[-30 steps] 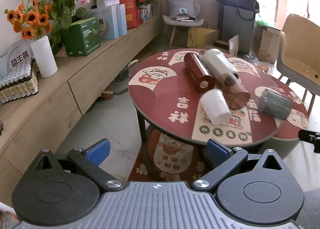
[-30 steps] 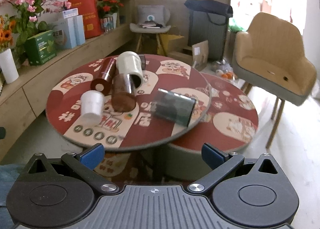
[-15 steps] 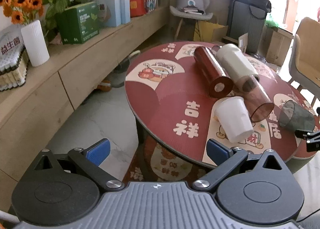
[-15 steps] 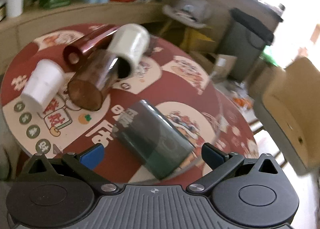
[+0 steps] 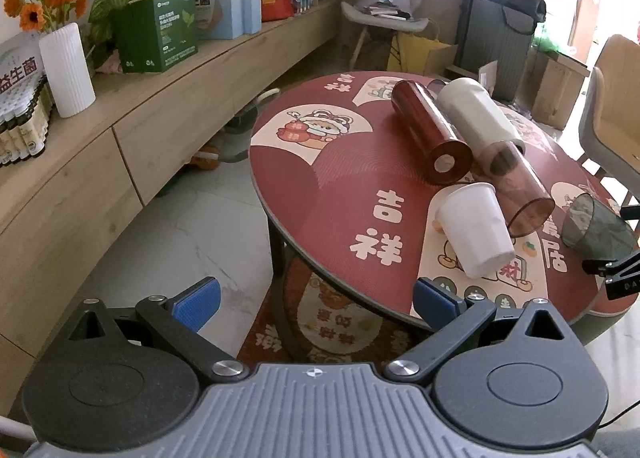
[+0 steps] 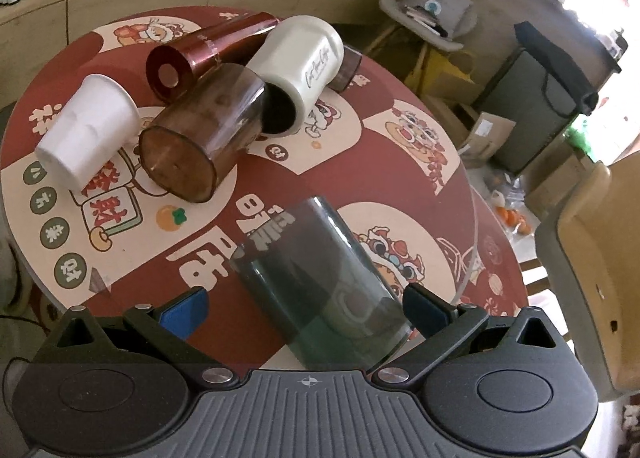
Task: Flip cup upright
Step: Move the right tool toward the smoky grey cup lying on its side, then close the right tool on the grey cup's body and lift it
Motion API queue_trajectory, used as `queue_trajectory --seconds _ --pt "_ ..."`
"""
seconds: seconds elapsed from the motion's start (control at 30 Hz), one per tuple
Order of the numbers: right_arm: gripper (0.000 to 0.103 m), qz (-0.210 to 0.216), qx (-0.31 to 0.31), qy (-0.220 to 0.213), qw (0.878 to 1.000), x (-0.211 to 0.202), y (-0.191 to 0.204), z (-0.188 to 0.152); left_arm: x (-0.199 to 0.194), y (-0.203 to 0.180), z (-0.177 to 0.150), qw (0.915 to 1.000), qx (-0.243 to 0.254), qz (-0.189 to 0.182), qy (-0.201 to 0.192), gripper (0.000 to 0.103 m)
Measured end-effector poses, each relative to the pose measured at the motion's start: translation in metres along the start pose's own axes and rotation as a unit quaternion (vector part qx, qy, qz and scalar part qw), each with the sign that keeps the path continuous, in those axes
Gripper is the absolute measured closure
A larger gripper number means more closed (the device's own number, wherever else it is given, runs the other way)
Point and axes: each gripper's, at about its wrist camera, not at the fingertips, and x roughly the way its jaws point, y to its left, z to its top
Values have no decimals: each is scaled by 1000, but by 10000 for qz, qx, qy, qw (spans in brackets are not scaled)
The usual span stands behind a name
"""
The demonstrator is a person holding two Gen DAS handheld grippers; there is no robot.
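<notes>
I am lining up my right gripper (image 6: 302,304), jaws apart, on the green cup (image 6: 320,278), which lies on its side at the table (image 6: 400,185) edge, nearest me and apart from the white cup (image 6: 86,131). My left gripper (image 5: 316,300) hangs spread off the table. Next I need to close on the green cup, then tip it upright

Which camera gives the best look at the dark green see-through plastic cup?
The right wrist view: the dark green see-through plastic cup lies on its side, large, between that gripper's open fingers. The left wrist view shows the same cup small at the far right edge.
</notes>
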Motion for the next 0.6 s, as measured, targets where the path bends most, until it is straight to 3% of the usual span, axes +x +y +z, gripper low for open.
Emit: queue_trajectory --seconds 0.3,0.6 --pt "5 -7 -52 68 10000 13 -12 7 5 -3 -2 9999 31 -102 -7 0" --pt "24 -123 -100 149 9998 28 -27 7 19 -15 -3 9996 43 -284 76 0"
